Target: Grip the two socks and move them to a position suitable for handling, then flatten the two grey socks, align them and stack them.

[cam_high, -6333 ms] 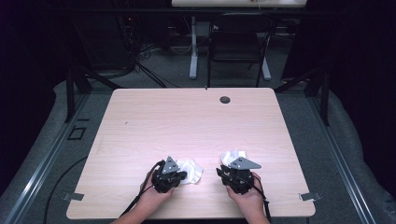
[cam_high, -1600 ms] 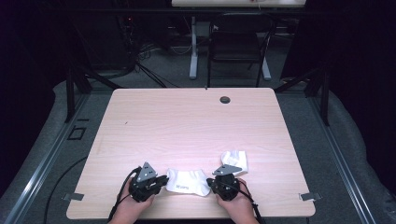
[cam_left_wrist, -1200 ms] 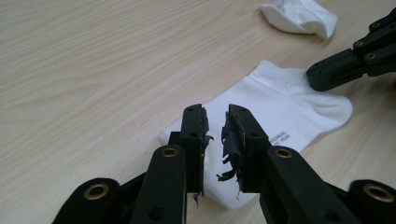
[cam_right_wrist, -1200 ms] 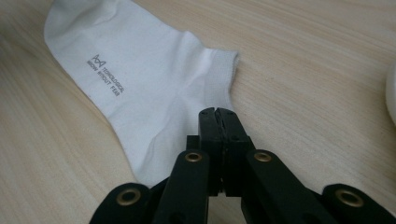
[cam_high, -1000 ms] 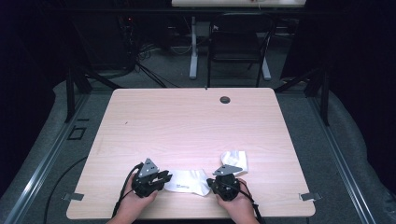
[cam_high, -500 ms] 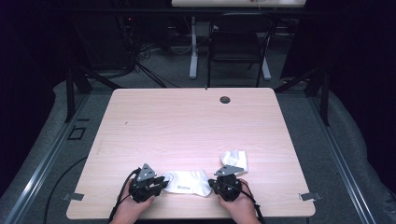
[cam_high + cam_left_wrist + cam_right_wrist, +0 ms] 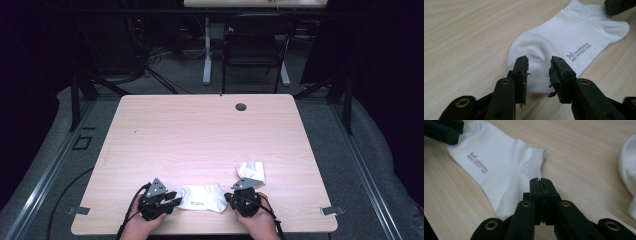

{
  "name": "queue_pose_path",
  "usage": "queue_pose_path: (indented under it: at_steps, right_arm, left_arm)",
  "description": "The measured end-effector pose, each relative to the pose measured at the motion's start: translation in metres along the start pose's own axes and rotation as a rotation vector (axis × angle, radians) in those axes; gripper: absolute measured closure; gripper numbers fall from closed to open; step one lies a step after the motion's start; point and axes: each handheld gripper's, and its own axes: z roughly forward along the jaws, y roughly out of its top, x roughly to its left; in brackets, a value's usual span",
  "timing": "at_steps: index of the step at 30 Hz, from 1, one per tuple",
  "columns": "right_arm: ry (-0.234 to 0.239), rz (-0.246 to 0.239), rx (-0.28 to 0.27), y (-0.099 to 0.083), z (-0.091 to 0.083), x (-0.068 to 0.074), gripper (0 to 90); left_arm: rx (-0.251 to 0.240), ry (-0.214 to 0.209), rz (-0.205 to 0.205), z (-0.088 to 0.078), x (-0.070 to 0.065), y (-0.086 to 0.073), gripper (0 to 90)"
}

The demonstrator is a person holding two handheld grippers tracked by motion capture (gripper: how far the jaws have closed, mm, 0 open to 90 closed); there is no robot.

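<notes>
Sock (image 7: 201, 198) is lying flat on the desk (image 7: 210, 135) near the front edge, right between the two grippers, with its long axis running side to side from one hand to the other. The left gripper (image 7: 172, 202) sits at the toe end and its jaws have just been opening; in the left gripper view they stand apart with the toe (image 7: 534, 75) lying under the gap, pads not pressing on it. The right gripper (image 7: 231, 198) is at the cuff and heel end, jaws together. In the right gripper view it looks like they're pinching the fabric edge there, but I can't really tell if cloth is caught between them. Both hands are about equally close, one per end, so I'd guess whatever comes next works along that left-right line.

A second white sock (image 7: 251, 173) lies crumpled just behind the right gripper, not touching the flat one.

Writing: small grey logo on the sole with two lines of text. First line reads "TECHNOLOGICAL"; second is too small to be sure of.
</notes>
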Motion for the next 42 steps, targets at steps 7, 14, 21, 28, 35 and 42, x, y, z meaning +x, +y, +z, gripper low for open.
queue_pose_path:
  at_steps: [7,14,21,28,35,42]
  right_arm:
    - [-0.039,0.043,-0.081,0.004,-0.016,-0.018,79.3]
    - [-0.079,0.053,-0.109,0.005,-0.02,-0.029,75.5]
    - [-0.113,0.042,-0.129,0.006,-0.02,-0.036,69.8]
    - [-0.159,0.046,-0.096,0.01,-0.018,-0.048,68.8]
    - [-0.184,0.056,-0.083,0.02,-0.019,-0.058,68.5]
    - [-0.205,0.078,-0.091,0.029,-0.015,-0.069,67.6]
  left_arm:
    - [-0.061,0.021,0.011,-0.006,0.006,0.006,58.1]
    - [-0.075,0.041,0.003,-0.009,0.014,0.009,55.8]
    - [-0.078,0.052,-0.013,-0.01,0.02,0.01,55.2]
    - [-0.087,0.058,-0.005,-0.009,0.021,0.011,53.4]
    - [-0.089,0.057,-0.003,-0.009,0.022,0.011,51.8]
    - [-0.09,0.059,-0.011,-0.009,0.022,0.012,50.3]
